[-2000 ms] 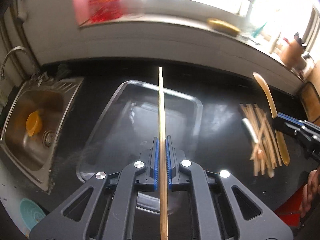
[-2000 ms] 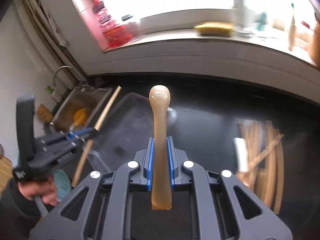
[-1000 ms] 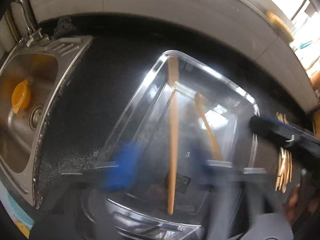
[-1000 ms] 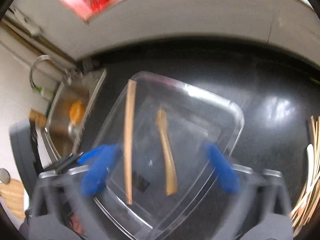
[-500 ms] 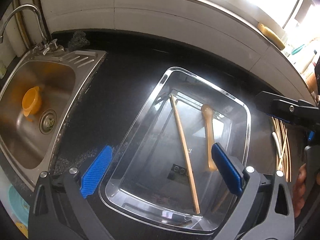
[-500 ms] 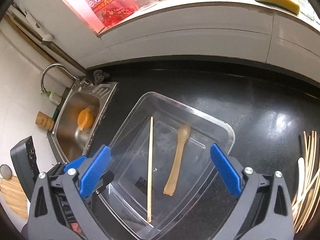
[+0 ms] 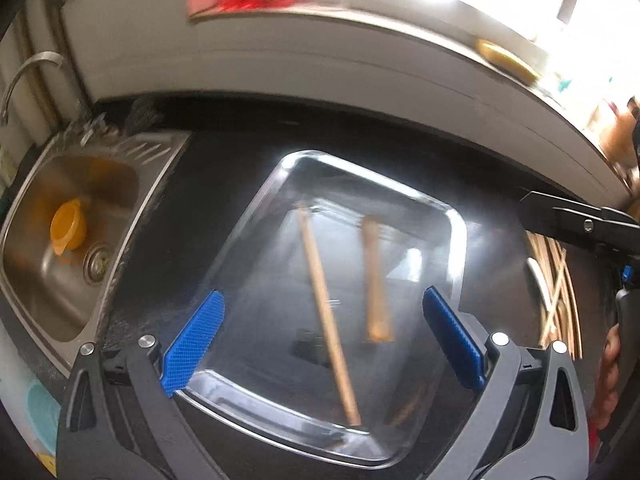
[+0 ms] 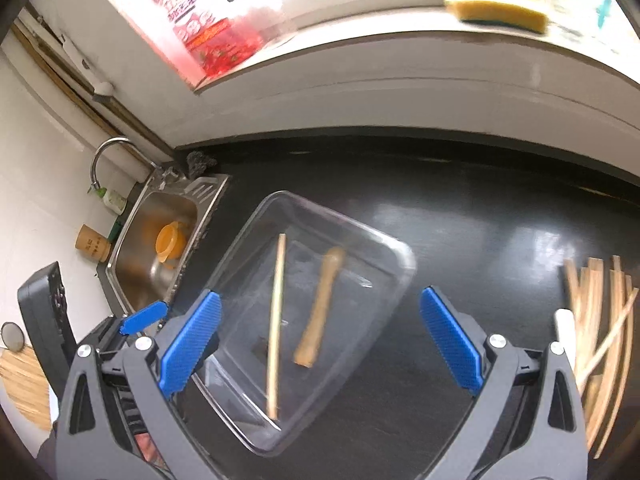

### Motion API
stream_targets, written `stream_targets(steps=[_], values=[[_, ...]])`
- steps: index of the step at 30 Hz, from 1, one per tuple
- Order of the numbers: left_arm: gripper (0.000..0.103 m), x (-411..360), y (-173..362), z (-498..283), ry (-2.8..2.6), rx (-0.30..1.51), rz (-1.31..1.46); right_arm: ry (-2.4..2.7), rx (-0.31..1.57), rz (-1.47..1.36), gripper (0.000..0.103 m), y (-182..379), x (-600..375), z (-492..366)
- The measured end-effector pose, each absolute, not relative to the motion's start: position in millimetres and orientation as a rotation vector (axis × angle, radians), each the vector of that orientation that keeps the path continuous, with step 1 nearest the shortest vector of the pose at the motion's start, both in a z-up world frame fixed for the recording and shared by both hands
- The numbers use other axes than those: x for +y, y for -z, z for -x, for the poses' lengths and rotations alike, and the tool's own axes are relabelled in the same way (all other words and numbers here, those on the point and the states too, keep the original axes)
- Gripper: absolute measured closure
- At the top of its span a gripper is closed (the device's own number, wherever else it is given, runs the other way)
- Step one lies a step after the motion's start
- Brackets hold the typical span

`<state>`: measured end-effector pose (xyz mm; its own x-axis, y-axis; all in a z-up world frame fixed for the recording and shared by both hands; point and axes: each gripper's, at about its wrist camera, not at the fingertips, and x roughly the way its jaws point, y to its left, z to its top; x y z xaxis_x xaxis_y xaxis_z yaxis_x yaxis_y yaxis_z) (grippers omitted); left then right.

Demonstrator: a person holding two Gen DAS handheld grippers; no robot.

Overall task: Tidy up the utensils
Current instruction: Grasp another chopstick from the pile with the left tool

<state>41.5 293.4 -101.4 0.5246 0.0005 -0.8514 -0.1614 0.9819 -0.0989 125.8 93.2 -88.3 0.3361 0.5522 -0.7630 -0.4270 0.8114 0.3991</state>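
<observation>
A clear plastic tray [image 7: 264, 196] [image 8: 400, 256] lies on the black counter. Inside it rest a wooden chopstick [image 7: 326, 316] [image 8: 276, 320] and a tan spoon [image 7: 374, 280] [image 8: 320, 308], side by side. My left gripper [image 7: 324, 344] hangs open above the tray's near end, nothing between its blue pads. My right gripper [image 8: 320, 344] is open too, empty, above the tray's near right side. A pile of wooden chopsticks with a white utensil [image 7: 554, 292] [image 8: 600, 320] lies on the counter to the right. The right gripper's body [image 7: 580, 224] shows at the left view's right edge.
A steel sink [image 7: 60, 248] [image 8: 160, 248] holding an orange cup [image 7: 70, 226] lies left of the tray, with a tap [image 8: 104, 156] behind. A windowsill carries a red bottle [image 8: 200, 28] and a yellow sponge [image 8: 496, 10]. A hand [image 7: 608, 364] grips the right tool.
Both grippers let go of the chopstick and the spoon, which now lie in the tray. Both opened wide and drew back and up from the tray.
</observation>
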Motion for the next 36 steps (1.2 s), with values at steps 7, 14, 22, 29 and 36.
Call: stream_targets(steps=[7, 14, 22, 29, 36], values=[[0.006, 189, 91, -45, 0.039, 0.984, 0.079, -0.535, 0.991, -0.128, 0.006, 81, -26, -114], [0.006, 65, 94, -44, 0.196, 0.962, -0.019, -0.388, 0.946, -0.070, 0.006, 85, -168, -82], [0.006, -25, 119, -47, 0.371, 0.968, -0.206, -0.317, 0.952, -0.003, 0.006, 108, -257, -49], [0.006, -41, 138, -68, 0.419, 1.000, -0.252, -0.312, 0.967, 0.010, 0.006, 127, -275, -45], [0.006, -52, 142, -85, 0.592, 0.923, -0.318, -0.315, 1.004, 0.002, 0.006, 150, -273, -58]])
